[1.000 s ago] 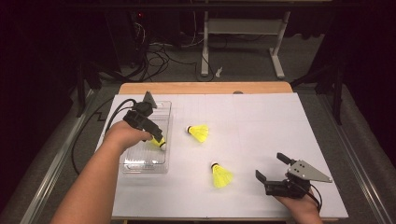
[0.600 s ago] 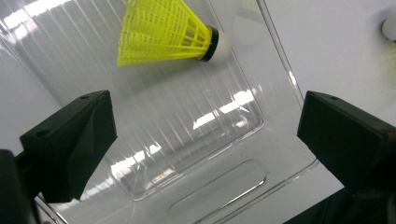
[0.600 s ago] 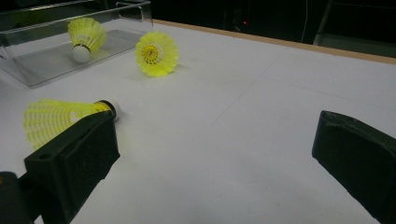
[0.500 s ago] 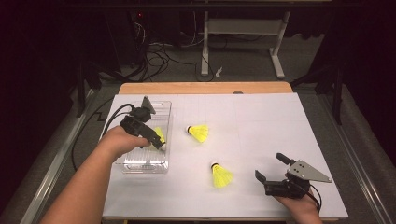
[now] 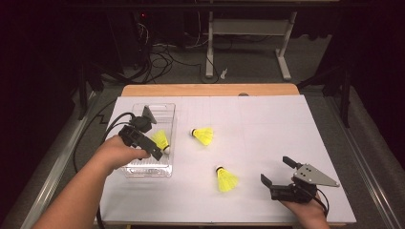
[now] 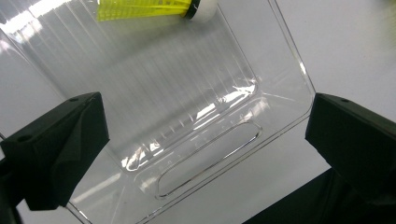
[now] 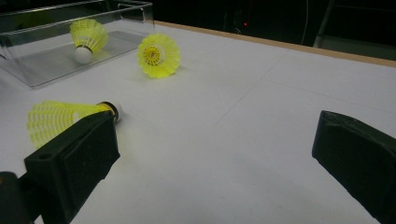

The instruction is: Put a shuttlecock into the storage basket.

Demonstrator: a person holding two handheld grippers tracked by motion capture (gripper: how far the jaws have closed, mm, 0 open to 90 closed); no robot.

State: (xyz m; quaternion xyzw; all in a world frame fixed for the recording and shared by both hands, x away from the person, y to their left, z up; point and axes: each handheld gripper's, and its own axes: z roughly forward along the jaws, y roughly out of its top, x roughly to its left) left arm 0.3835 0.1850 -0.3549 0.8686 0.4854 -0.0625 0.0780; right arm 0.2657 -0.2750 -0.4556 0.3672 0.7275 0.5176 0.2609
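A clear plastic tray point(image 5: 165, 112) sits on the left of the white table, and one yellow shuttlecock point(image 5: 161, 140) lies inside it. My left gripper point(image 5: 149, 136) hovers over the tray. Its jaws have just been opening and now stand wide apart with nothing between them. In the left gripper view the tray floor point(image 6: 187, 107) is under the jaws and the shuttlecock point(image 6: 149, 8) lies beyond them. Two more shuttlecocks lie on the table, one mid-table point(image 5: 204, 135) and one nearer point(image 5: 225, 179). My right gripper point(image 5: 276, 170) rests open at the front right, with the nearer shuttlecock point(image 7: 65, 116) beside its left jaw.
White paper point(image 5: 267, 124) covers the table, with a wooden edge point(image 5: 210, 89) at the far side. Black cables point(image 5: 90, 138) trail off the left side. A desk frame point(image 5: 248, 43) stands on the floor beyond.
The left gripper has let go of the shuttlecock, which now lies in the tray, and the hand has drawn back toward the near left. The right gripper has not moved.
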